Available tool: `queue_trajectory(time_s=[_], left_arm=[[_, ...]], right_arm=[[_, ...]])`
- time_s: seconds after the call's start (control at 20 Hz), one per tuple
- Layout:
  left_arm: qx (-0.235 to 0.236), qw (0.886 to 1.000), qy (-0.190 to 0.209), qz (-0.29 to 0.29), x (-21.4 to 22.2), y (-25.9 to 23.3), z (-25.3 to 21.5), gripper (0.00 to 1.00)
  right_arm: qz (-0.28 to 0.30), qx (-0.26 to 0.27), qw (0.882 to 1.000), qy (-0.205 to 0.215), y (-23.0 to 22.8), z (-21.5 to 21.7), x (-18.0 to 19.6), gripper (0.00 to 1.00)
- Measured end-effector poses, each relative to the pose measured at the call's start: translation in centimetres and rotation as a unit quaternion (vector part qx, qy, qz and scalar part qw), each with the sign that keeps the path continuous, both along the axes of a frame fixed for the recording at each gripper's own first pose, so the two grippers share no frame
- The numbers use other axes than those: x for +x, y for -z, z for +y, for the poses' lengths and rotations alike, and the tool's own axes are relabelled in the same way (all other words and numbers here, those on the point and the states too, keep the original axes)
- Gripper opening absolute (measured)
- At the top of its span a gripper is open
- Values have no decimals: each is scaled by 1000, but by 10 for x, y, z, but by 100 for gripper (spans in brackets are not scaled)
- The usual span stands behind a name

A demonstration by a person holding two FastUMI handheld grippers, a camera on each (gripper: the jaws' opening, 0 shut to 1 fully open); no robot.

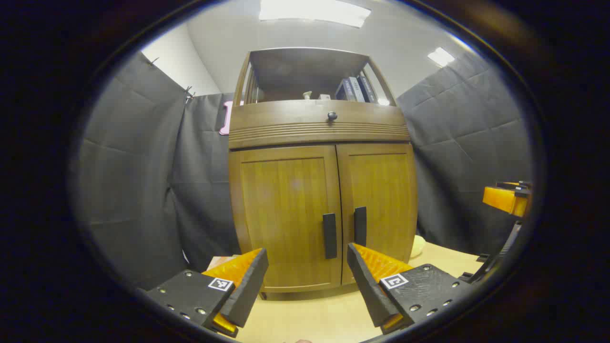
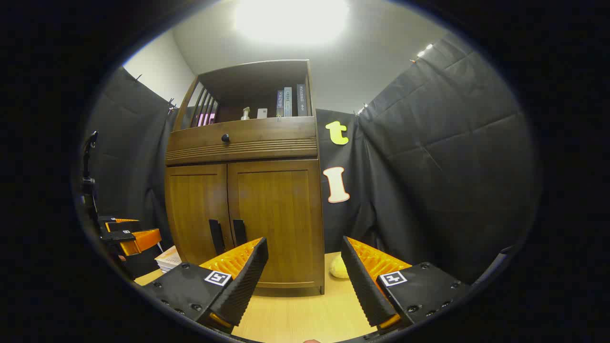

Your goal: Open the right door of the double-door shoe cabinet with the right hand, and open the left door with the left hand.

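Shoe cabinet [image 1: 321, 190] is sitting dead centre in the left gripper view, standing on the light wooden table [image 1: 314, 314] against the booth's black cloth wall. Both doors are sitting flush and closed: the left door [image 1: 283, 214] and the right door [image 1: 379, 205] are meeting down the middle, with the left handle [image 1: 329, 236] and the right handle [image 1: 360, 226] hanging as dark vertical bars just either side of that seam. Above the doors, a drawer with a small round knob [image 1: 332, 116] is running across the cabinet, and over that a few books [image 1: 355, 89] are standing on the open shelf.

Left gripper [image 1: 307, 271] is hovering in front of the cabinet's lower half, fingers spread wide with nothing between them, not touching the doors. Right gripper [image 2: 305, 267] is doing the same, fingers apart and empty, pointing at the cabinet's right front corner, cabinet off to its left. In the right gripper view, a small pale yellowish thing [image 2: 339, 267] is lying on the table just beside the cabinet's right side, too blurry to identify.
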State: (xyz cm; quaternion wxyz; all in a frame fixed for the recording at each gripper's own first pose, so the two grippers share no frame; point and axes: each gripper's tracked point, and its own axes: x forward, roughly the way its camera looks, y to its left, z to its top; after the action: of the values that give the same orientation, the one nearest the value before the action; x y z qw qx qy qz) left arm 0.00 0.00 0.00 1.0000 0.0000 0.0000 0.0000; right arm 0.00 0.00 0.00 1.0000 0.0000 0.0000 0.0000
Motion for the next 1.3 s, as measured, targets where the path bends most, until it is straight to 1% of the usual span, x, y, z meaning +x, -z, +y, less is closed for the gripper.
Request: queue_trajectory(time_s=[0.2, 0.25, 0.3, 0.8, 1.05, 1.3], left_arm=[[13, 1000, -3, -10, -1, -4, 1, 99], [12, 1000, -4, -10, -1, -4, 1, 96], [11, 1000, -5, -9, -1, -4, 3, 99], [5, 1000, -20, -3, -2, -1, 5, 99], [4, 1000, -28, -7, -2, -4, 7, 99], [7, 999, -47, -11, -10, -11, 13, 99]], right_arm=[[-1, 5, 1000, -1, 3, 1, 9, 97], [0, 5, 1000, 0, 4, 0, 12, 97], [0, 6, 1000, 0, 4, -1, 15, 97], [7, 6, 1000, 1, 8, -1, 30, 97], [1, 0, 1000, -13, 5, 9, 34, 96], [-3, 5, 999, -35, 3, 28, 47, 97]])
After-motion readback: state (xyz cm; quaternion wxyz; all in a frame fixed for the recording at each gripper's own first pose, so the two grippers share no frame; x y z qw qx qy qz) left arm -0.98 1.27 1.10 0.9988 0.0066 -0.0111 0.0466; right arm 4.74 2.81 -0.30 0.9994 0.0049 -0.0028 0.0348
